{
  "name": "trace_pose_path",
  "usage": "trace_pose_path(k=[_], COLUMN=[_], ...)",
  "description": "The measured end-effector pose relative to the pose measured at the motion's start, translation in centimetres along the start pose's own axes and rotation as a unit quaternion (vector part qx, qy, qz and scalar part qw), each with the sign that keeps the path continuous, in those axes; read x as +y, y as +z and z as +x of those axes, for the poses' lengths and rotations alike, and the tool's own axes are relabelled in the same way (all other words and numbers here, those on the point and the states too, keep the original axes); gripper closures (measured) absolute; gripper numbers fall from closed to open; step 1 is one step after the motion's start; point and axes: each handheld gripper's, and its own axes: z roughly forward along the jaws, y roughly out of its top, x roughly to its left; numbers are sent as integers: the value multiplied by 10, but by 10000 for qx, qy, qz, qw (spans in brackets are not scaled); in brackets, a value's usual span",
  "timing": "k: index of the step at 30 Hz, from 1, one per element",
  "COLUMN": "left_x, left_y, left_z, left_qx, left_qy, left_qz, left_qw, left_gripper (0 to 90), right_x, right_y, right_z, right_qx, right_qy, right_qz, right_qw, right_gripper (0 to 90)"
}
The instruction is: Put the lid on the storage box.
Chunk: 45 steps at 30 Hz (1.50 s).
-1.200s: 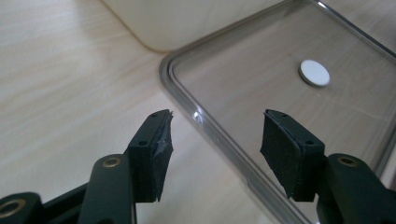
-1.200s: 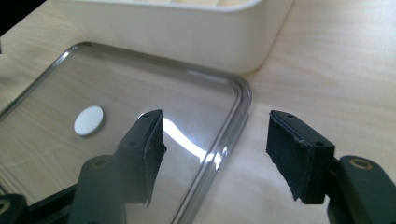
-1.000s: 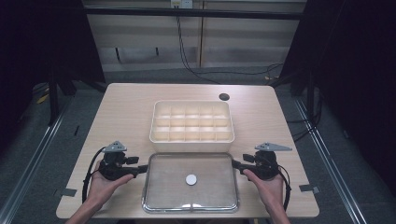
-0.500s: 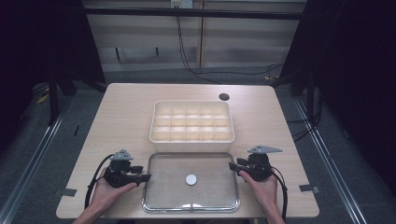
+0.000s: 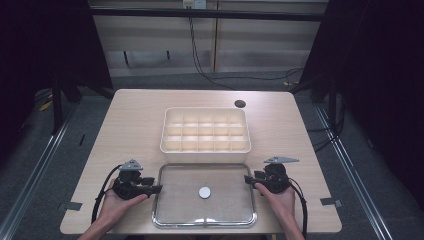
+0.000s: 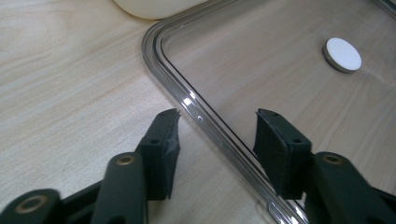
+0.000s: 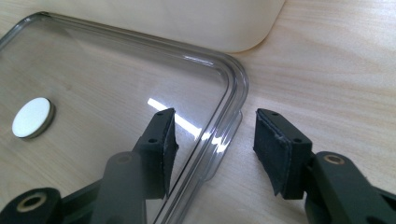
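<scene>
You're in a lab recording bay, black curtains (image 5: 45, 45), floor rails (image 5: 37, 165), trailing cables (image 5: 205, 70), taped counter (image 5: 135, 120)

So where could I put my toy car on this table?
Bare wood lies left of the compartment box and behind it, beside the dark disc. The near edge is crowded: the clear lid sits between the left hand-held gripper and right hand-held gripper.

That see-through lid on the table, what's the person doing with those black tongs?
A person holds tongs in each hand at the clear lid, which lies flat in front of a cream compartment box. The left tongs straddle its left rim and the right tongs its right rim. Both are open, not yet pinching. It looks like they are about to grip it.
</scene>
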Motion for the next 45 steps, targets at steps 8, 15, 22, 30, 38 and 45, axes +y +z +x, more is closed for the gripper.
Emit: trace_pose_path(k=[8,15,22,30,38,45], left_x=[0,0,-1,-1,-1,-1], left_y=[4,4,4,4,4,4], left_z=[-6,-7,-6,-7,-8,-8], left_qx=[-71,-84,-150,-122,-25,-41], left_qy=[175,187,143,175,215,204], left_qz=[-8,-5,-3,-21,-17,-35], left_qw=[9998,9998,9998,9998,9998,9998], left_gripper=[602,603,593,593,613,614], right_x=[-3,-6,-10,-13,-16,-17], right_y=[4,3,2,0,-4,-8], right_z=[4,0,-7,-10,-13,-9], right_qx=[47,192,461,637,820,1010], right_qy=[182,654,1354,1672,1830,1820], right_qz=[-90,-196,-340,-389,-483,-551], right_qw=[9998,9975,9891,9831,9785,9765], right_gripper=[491,512,523,548,574,630])
